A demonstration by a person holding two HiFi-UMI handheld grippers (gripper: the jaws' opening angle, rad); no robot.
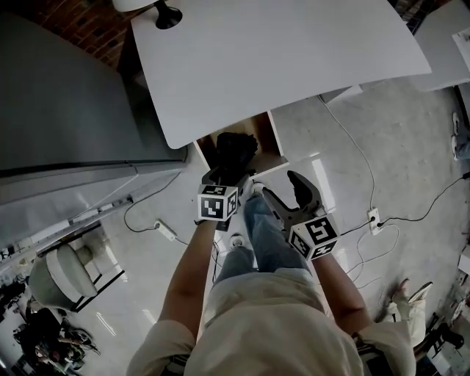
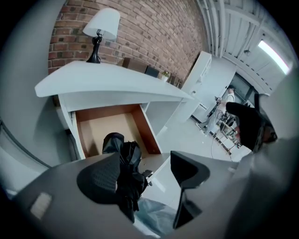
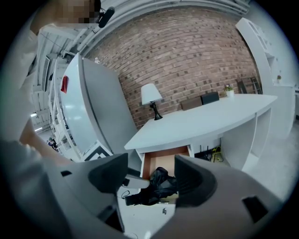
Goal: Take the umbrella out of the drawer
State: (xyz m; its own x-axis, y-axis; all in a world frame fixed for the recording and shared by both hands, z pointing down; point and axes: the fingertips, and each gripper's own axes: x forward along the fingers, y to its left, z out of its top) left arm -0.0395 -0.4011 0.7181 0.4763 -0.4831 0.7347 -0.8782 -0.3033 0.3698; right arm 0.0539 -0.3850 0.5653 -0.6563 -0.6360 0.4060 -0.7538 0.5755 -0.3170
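A black folded umbrella (image 1: 233, 153) lies in the open wooden drawer (image 1: 268, 139) under the white desk, its near end reaching over the drawer front. My left gripper (image 1: 229, 176) hovers right at it with jaws wide. In the left gripper view the umbrella (image 2: 124, 158) sits against the left pad, with a clear gap to the right pad; my left gripper (image 2: 145, 168) is open. My right gripper (image 1: 286, 194) hangs open to the right and a little back, with nothing between its fingers. In the right gripper view the umbrella (image 3: 159, 184) shows far off, beyond my right gripper (image 3: 152, 175).
The white desk top (image 1: 279, 59) overhangs the drawer and carries a lamp (image 1: 167, 15). A tall grey cabinet (image 1: 66, 110) stands at the left. Cables and a power strip (image 1: 165, 230) lie on the floor. The person's legs (image 1: 264, 235) stand just in front of the drawer.
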